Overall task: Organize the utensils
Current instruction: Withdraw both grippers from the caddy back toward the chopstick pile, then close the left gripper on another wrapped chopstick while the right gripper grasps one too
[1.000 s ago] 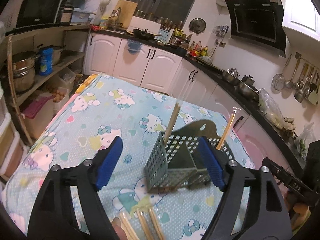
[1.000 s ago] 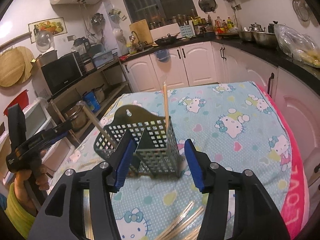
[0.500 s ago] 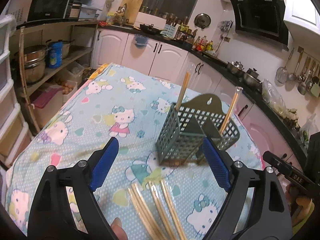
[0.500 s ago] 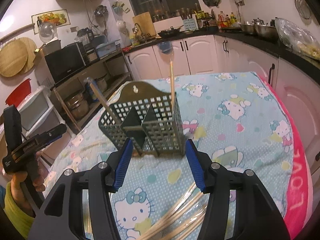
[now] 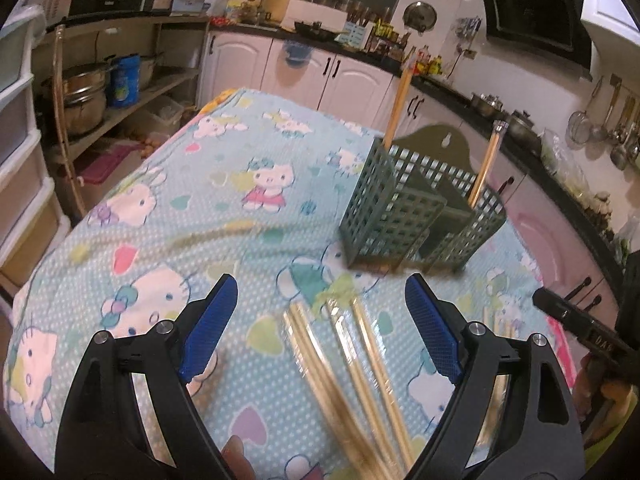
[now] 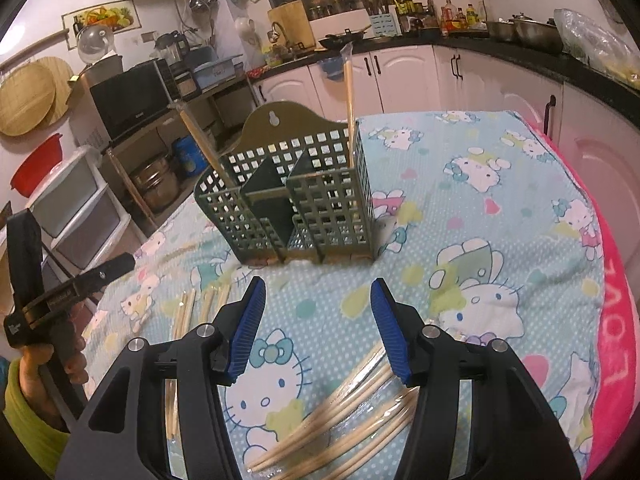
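A green perforated utensil holder [image 5: 420, 216] [image 6: 296, 200] stands upright on the cartoon-print tablecloth [image 5: 200, 208] [image 6: 480, 240], with two wrapped chopstick pairs [image 5: 396, 108] [image 6: 349, 92] standing in its outer compartments. Several loose wrapped chopsticks [image 5: 352, 372] lie on the cloth under my left gripper [image 5: 320, 308], which is open and empty above them. More wrapped chopsticks [image 6: 352, 412] lie below my right gripper [image 6: 316, 312], also open with nothing between its blue pads. In the right wrist view a further small bunch of chopsticks [image 6: 200, 308] lies at the left.
Shelves with pots [image 5: 84, 92] and plastic drawers [image 6: 76, 208] stand left of the table. White kitchen cabinets [image 5: 312, 76] and a dark counter run behind it. The other hand's gripper [image 6: 52, 292] shows at the left, the right one [image 5: 580, 328] at the right edge.
Both grippers have sunk toward the table and tilted down. The holder now sits farther up in both views, and the loose chopsticks have come into view beneath the jaws.
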Tool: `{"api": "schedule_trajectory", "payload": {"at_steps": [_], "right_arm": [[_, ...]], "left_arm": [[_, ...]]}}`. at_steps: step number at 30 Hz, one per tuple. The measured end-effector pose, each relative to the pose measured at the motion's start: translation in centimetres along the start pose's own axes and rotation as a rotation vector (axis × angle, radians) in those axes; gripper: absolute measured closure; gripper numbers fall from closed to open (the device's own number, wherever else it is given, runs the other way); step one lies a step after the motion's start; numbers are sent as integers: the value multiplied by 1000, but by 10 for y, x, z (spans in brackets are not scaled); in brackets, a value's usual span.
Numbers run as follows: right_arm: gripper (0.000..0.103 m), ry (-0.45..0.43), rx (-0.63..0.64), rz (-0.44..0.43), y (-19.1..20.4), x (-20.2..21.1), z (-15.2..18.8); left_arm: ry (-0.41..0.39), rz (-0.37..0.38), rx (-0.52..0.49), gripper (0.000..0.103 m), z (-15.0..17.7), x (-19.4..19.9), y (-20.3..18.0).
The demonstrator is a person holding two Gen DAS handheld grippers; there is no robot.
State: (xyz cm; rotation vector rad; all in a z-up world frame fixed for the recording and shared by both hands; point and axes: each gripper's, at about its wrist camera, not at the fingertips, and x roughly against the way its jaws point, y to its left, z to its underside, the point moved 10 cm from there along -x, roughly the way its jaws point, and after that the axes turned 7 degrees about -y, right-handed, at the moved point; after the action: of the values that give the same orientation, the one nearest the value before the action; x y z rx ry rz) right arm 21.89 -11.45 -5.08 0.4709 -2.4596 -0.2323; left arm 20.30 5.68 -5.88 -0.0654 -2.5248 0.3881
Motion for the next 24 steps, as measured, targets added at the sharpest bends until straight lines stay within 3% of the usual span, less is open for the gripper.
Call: {"api": "schedule_trajectory", "payload": {"at_steps": [8,16,24], "right_arm": [[50,54,31,10,0,-11,21],[50,113,42,37,-9,-22,38],[50,163,30,75,-25,-40,47]], "left_arm": [[68,3,8,27,31,-10,5],[142,40,77,52,57,-19,12],[191,26,96,57,70,-34,19]]}}
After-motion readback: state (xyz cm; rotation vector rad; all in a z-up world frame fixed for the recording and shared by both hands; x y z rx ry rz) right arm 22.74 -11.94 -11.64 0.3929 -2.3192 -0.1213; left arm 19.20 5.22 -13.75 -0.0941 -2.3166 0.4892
